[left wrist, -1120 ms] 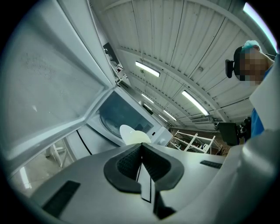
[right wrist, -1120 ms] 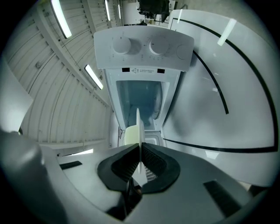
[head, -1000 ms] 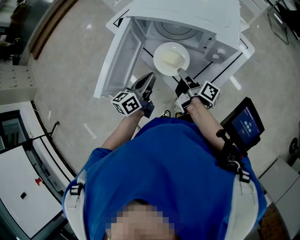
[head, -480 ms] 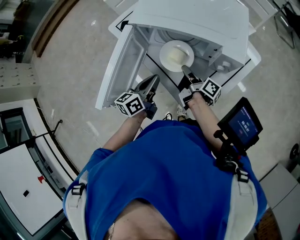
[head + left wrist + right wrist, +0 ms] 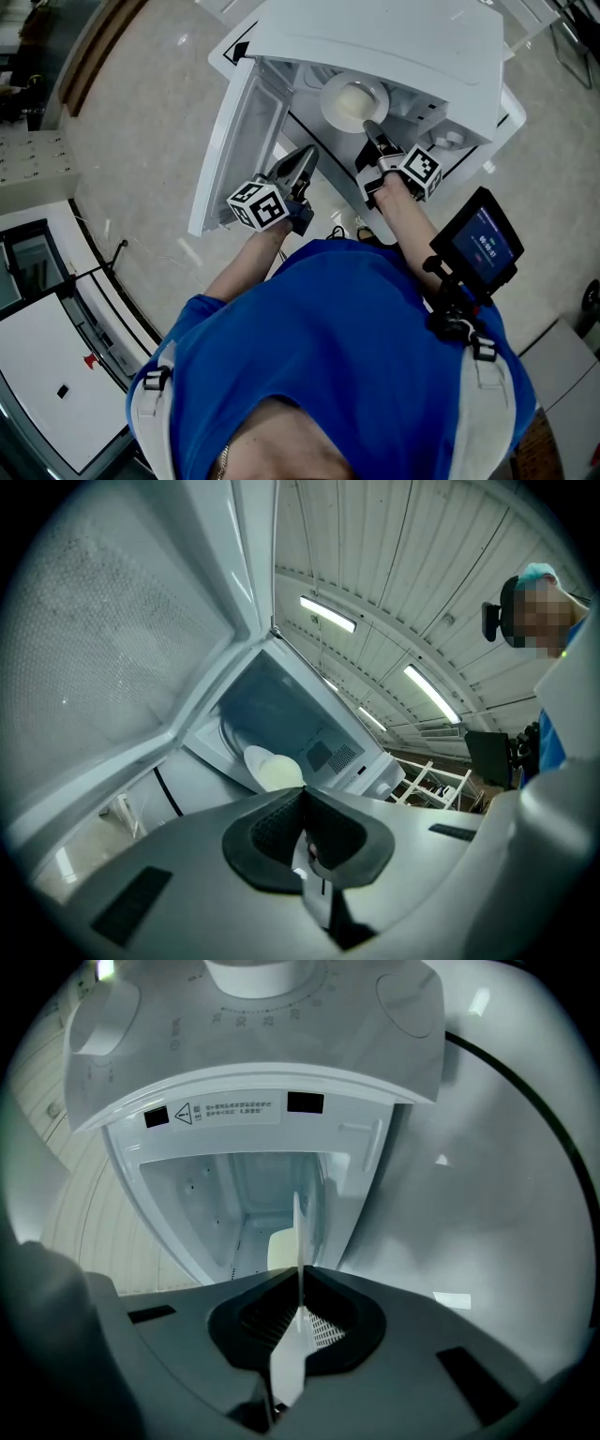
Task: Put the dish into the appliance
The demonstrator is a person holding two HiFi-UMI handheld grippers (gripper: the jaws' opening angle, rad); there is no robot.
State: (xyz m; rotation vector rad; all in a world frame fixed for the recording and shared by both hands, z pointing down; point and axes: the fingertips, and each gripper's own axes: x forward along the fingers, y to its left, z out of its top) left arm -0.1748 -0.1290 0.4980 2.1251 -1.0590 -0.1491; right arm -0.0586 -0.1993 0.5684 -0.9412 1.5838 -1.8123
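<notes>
Our right claw grips the white plate by its rim in the microwave mouth, clear of the cavity walls. Our left claw, clenched empty, hangs beside the open door.

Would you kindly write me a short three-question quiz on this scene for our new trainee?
1. True or false: the left tool is shut with nothing between its jaws.
2. The door of the white microwave oven is: A) open, B) closed, C) removed.
3. Fill in: the right tool grips the round white dish by its ____.
Key: 1 true; 2 A; 3 rim.
</notes>
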